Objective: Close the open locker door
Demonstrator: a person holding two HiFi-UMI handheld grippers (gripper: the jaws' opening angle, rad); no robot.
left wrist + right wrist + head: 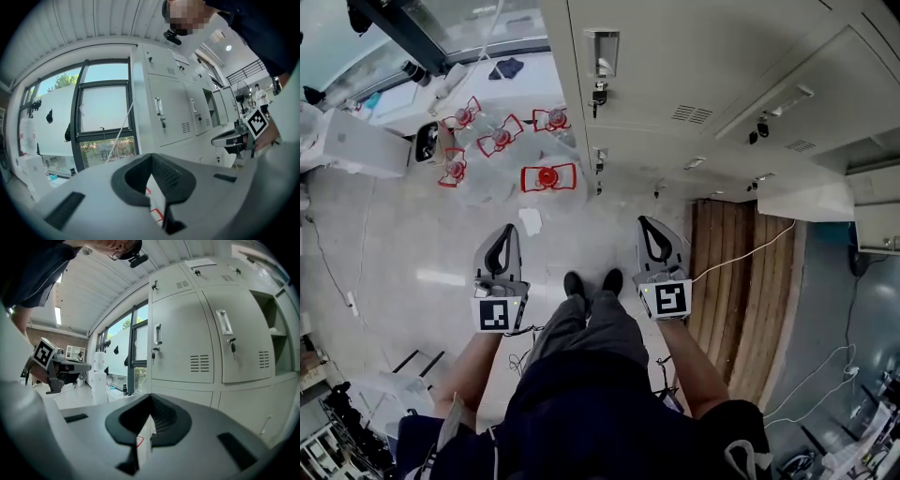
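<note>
Both forearms stretch forward, with the left gripper and right gripper level, side by side, aimed at the lockers. Each one's fingers are pressed together, holding nothing.

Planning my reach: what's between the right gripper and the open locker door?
Head view: wooden floor slats and a white cable separate right gripper from open locker door.

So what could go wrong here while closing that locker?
The white cable trails across the floor near the person's shoes: a trip hazard. The right hand-held gripper is shut, so it might slip while pushing the open locker door, or snag the neighbouring key.
</note>
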